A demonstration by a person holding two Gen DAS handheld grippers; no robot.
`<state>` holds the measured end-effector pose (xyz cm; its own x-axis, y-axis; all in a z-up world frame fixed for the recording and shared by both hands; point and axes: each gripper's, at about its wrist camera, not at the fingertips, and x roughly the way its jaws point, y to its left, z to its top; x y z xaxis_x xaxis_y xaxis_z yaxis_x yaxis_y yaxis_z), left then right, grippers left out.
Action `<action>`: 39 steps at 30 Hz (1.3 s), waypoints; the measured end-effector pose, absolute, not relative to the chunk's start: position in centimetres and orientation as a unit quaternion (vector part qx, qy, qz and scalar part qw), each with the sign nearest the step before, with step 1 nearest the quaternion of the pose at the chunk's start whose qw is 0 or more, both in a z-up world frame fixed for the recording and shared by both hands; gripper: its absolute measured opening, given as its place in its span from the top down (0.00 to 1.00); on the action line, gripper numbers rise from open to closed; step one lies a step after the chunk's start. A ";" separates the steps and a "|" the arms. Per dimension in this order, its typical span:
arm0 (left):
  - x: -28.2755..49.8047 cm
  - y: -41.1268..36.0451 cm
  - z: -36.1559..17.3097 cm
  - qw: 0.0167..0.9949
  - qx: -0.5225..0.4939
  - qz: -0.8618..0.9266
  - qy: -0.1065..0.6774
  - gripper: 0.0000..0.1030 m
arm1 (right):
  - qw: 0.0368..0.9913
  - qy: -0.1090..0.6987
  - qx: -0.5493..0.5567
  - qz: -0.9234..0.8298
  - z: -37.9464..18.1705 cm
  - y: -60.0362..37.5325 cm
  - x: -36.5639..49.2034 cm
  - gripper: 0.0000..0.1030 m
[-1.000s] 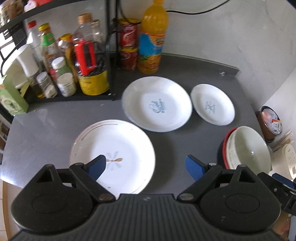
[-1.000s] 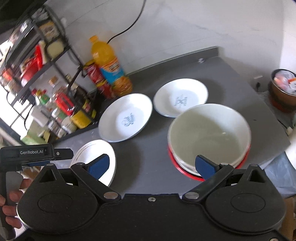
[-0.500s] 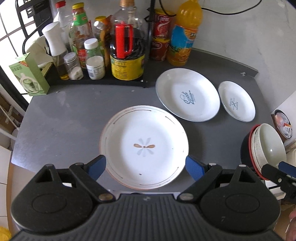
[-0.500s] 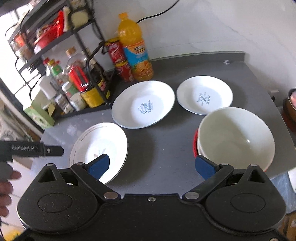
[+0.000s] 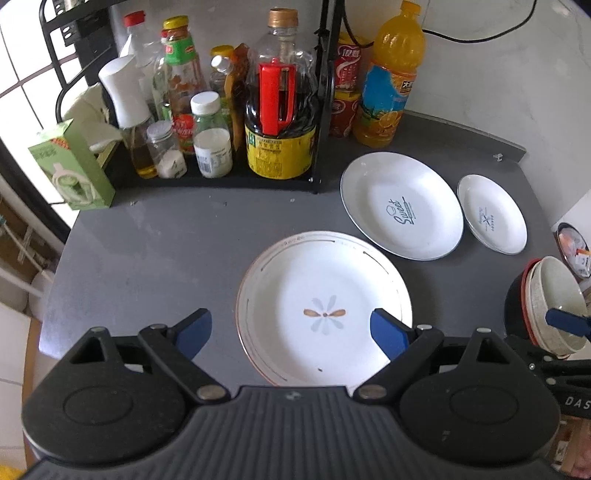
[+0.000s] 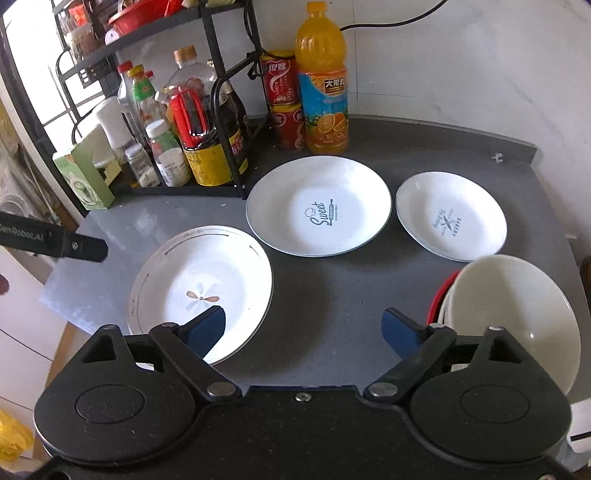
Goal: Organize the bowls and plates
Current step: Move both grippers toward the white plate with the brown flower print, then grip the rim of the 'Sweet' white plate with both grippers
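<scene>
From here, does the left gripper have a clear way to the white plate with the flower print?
Probably yes: the left gripper, jaws open and empty, hovers right over the white flower-print plate, which lies alone with nothing on it.

Home kitchen: grey counter (image 6: 351,332), condiment rack (image 5: 207,122) (oils, sauces), plates (image 6: 317,206).

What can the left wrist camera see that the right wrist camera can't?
Only the left wrist view shows the left gripper with its open jaws over the flower plate, and the right gripper's blue fingertip by the stacked bowls. Only the right wrist view shows the rack's upper shelf and the right gripper head-on, open and empty. Both show the Sweet plate, the small plate and the orange juice bottle.
</scene>
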<state>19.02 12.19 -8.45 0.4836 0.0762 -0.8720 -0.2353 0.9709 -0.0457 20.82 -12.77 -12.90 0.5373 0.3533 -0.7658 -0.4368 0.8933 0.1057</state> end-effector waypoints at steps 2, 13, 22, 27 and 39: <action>19.5 12.4 -8.5 0.861 -0.064 0.088 0.497 0.11 | 0.876 0.426 -0.050 0.222 -13.2 -12.4 21.3 0.12; 23.6 13.3 -9.7 0.866 -0.040 0.042 0.496 0.12 | 0.889 0.420 -0.011 0.180 -13.8 -11.4 24.0 0.19; 27.7 13.4 -11.1 0.871 -0.027 0.005 0.491 0.15 | 0.885 0.440 0.064 0.136 -16.0 -11.7 27.0 0.32; 30.3 13.8 -12.5 0.872 -0.021 -0.007 0.488 0.22 | 0.882 0.448 0.105 0.101 -17.9 -11.9 28.9 0.40; 35.9 13.3 -16.8 0.864 -0.025 -0.042 0.501 0.45 | 0.881 0.443 0.166 0.028 -21.3 -11.6 32.6 0.52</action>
